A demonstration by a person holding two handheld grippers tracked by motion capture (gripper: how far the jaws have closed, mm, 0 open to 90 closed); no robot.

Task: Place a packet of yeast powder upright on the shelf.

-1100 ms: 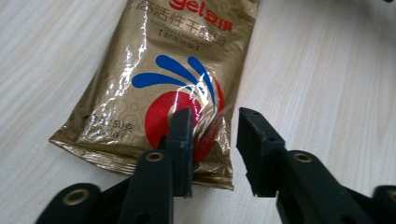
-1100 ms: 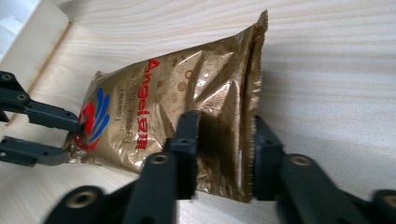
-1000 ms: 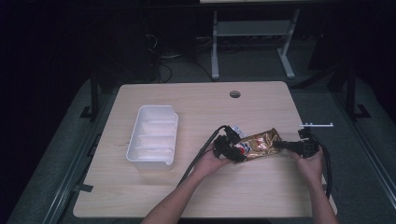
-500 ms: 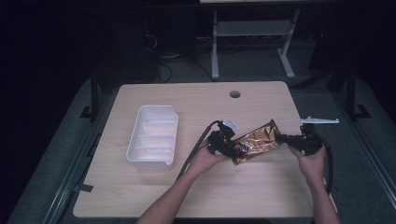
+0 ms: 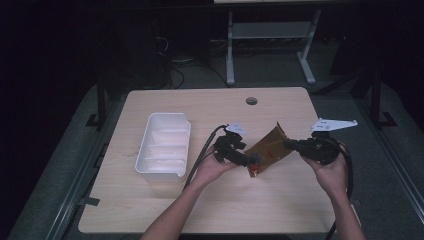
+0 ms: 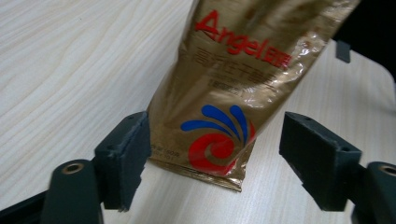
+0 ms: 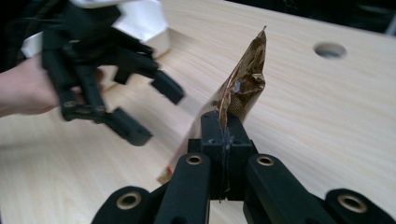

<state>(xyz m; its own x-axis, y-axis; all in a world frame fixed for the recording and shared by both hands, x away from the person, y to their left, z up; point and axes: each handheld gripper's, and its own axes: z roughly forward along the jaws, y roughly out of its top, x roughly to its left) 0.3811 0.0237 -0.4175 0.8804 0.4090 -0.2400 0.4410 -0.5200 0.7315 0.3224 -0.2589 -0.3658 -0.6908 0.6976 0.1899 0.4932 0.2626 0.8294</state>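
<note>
One gold pouch [image 5: 269,149] lifted beside one tray [image 5: 164,146]

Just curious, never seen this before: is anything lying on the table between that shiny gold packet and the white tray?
Nothing visible: bare table lies between the gold packet and the white tray, apart from the left gripper beside the packet.

My worktop [image 5: 165,210] is pale wood grain with rounded corners and a round cable hole [image 5: 251,101] near its far edge. Dark grey floor [image 5: 60,165] surrounds it. Beyond, a light metal frame stand [image 5: 270,37] sits on two feet. Loose cables [image 5: 175,62] lie on the floor. The room behind is dim, nearly black.
</note>
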